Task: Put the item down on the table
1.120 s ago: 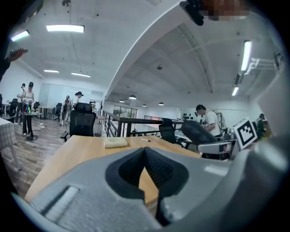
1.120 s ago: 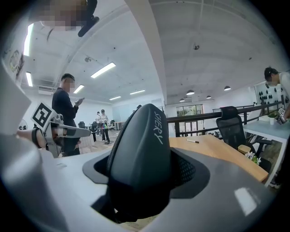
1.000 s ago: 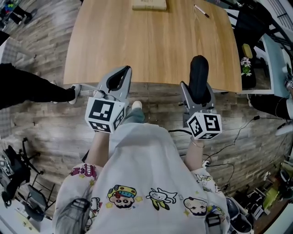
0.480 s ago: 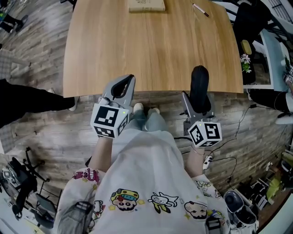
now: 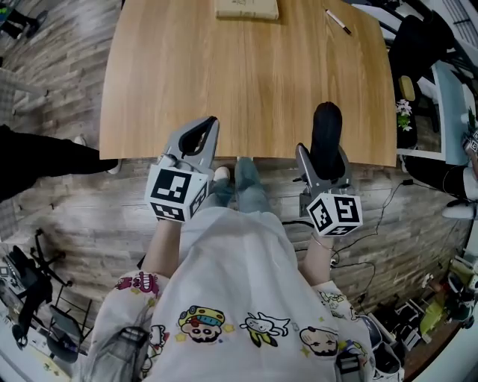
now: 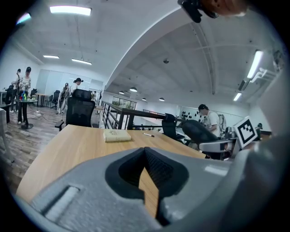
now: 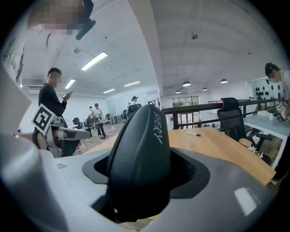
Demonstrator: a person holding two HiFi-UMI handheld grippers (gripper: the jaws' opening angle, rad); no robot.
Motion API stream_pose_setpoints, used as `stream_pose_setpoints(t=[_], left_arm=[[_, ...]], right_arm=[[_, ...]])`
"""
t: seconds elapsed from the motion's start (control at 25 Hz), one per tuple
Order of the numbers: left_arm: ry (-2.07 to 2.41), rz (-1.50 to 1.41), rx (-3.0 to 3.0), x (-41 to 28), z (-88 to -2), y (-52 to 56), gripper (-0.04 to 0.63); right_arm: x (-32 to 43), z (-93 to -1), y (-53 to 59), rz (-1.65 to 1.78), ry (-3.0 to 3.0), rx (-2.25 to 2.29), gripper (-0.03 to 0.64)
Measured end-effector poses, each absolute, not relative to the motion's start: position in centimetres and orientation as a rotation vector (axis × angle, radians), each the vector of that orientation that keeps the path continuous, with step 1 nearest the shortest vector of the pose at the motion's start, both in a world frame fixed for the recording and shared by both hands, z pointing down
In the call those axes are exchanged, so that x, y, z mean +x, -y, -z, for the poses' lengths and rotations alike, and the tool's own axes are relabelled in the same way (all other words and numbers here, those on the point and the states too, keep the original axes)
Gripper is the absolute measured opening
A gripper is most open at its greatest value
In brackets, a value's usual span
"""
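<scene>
My right gripper (image 5: 326, 149) is shut on a black oval item (image 5: 326, 133) with white lettering. The item sticks forward out of the jaws, over the near edge of the wooden table (image 5: 254, 74). In the right gripper view the black item (image 7: 140, 163) fills the space between the grey jaws. My left gripper (image 5: 210, 123) hangs over the same table edge further left, shut and holding nothing. Its tips meet in the left gripper view (image 6: 145, 149), and only wood shows through the slit.
A tan book (image 5: 246, 7) and a pen (image 5: 336, 21) lie at the table's far edge. A person in black (image 5: 45, 157) stands left of the table. Cables (image 5: 381, 216) run over the floor at the right, next to a side table with flowers (image 5: 404, 112).
Both grippers have shifted a little forward and down over the table's near edge. The black item stays in the right gripper's jaws. The person's feet have stepped closer to the table.
</scene>
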State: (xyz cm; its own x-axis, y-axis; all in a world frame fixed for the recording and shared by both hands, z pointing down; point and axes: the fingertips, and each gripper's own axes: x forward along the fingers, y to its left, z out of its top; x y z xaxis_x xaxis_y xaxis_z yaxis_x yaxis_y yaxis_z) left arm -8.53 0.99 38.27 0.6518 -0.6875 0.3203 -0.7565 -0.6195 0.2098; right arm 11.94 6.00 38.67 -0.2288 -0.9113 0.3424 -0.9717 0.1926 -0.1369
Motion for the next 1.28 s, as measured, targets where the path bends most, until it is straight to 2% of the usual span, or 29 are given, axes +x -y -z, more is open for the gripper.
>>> stream_pose_setpoints(t=[0.64,1.28], left_arm=[[1.327,-0.245,2.555,-3.3,-34.6,10.9,0.0],[1.386,-0.273,2.481,-2.2,-35.7,14.1,0.0]], right_arm=[[17.9,-35.7,8.0,-0.397,2.413,1.745,0.341],[18.8,-36.4,12.7,-0.392,2.455,1.639,0.341]])
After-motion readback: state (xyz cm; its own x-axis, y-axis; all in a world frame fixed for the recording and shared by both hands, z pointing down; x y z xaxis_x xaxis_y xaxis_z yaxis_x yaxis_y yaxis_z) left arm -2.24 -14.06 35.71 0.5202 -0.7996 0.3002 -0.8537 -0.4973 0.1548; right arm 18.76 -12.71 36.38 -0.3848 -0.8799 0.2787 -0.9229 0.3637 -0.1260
